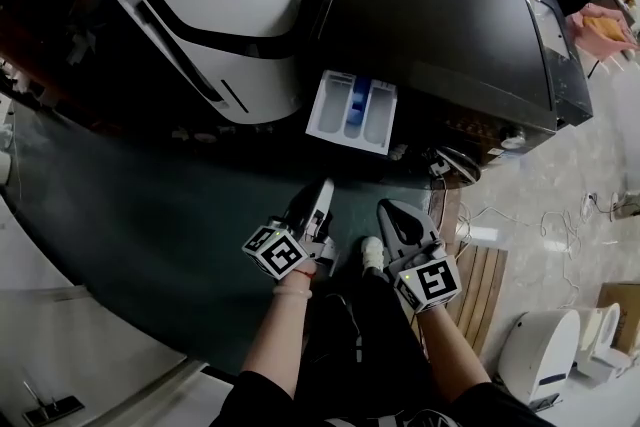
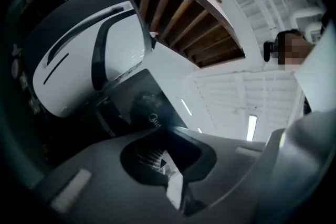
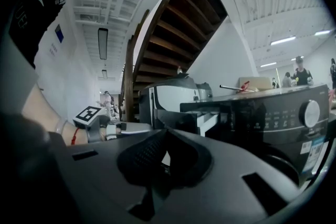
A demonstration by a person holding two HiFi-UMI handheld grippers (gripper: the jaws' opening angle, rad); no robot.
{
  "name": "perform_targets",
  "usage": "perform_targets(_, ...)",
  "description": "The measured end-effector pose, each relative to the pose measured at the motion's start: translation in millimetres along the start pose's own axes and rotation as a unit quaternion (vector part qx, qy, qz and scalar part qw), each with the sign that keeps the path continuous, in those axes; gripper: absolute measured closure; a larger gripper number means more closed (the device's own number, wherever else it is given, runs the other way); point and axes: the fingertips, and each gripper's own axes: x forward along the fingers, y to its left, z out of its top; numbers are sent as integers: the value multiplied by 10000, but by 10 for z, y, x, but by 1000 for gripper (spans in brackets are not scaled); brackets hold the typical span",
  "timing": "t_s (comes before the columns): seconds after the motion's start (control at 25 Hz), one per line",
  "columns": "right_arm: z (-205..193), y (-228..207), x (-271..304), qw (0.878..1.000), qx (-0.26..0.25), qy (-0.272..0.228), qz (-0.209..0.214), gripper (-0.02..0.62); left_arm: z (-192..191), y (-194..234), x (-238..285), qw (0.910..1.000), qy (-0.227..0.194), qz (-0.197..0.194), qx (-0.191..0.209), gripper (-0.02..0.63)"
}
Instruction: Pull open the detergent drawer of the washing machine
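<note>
The black washing machine (image 1: 440, 25) stands at the upper right in the head view. Its white detergent drawer (image 1: 350, 110), with a blue compartment, sticks out of the front at the left corner. Both grippers hang in front of the machine, well short of the drawer and touching nothing. My left gripper (image 1: 322, 187) is shut and empty, its jaws (image 2: 176, 186) pressed together. My right gripper (image 1: 388, 207) beside it is also shut with nothing held (image 3: 164, 136). The right gripper view shows the open drawer (image 3: 207, 122) and the control panel with its dial (image 3: 310, 113).
A tall white-and-black appliance (image 1: 230, 15) stands just left of the washing machine. Cables (image 1: 520, 215) and a wooden slatted board (image 1: 480, 275) lie on the floor at right, near white devices (image 1: 560, 345). A wooden staircase (image 3: 184, 23) rises behind. People stand far back.
</note>
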Motion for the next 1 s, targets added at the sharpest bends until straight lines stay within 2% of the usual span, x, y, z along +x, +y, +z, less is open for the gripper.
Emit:
perform_targets(0.2, 190, 59, -49, 9999, -19, -93, 37, 583, 132, -219, -38, 9961, 410, 70, 782, 597)
perform_targets(0.48, 475, 190, -110, 9995, -169, -221, 116, 583, 283, -502, -129, 9799, 758, 193, 1835, 597)
perform_targets(0.84, 731, 252, -247, 9992, -294, -223, 158, 583, 361, -764, -322, 9522, 1161, 507, 2778, 597)
perform_targets(1.0, 820, 268, -333, 9988, -359, -276, 181, 583, 429, -866, -391, 9467, 1128, 640, 2947, 597)
